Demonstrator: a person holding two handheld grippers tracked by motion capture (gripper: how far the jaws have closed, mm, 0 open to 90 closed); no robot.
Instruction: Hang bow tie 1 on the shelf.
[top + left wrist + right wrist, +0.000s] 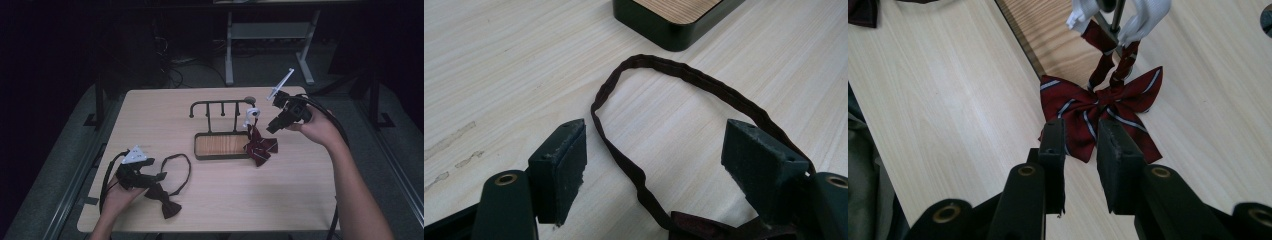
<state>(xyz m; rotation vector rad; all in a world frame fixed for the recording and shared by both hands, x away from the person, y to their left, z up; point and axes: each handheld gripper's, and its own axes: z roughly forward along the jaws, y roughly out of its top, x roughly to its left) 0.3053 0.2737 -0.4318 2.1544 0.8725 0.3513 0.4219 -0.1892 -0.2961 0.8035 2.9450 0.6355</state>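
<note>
The left tongs (159,176) rest low at the near left of the table (150,115), jaws spread wide and holding nothing. In the left gripper view the dark strap (684,77) of a dark bow tie (165,200) loops out ahead of these tongs, its two ends running back between the jaws; one side of the loop passes just inside the left jaw, the other skirts the right jaw's outer edge, whether touching it I cannot tell. The knot of that tie lies on the table just under and beside the tongs, toward the person.

The right tongs (271,128) are held above the far right part of the table, tilted down, jaws drawn near to each other with a narrow gap, gripping nothing. Straight ahead of them and just beyond the tips lies the striped red bow tie (1098,112), flat on the table against the corner of a dark stand (220,145) with a wooden base. Its strap rises from the knot to a white clasp (1143,17) hung on the stand's rail, farther ahead of the tongs.
</note>
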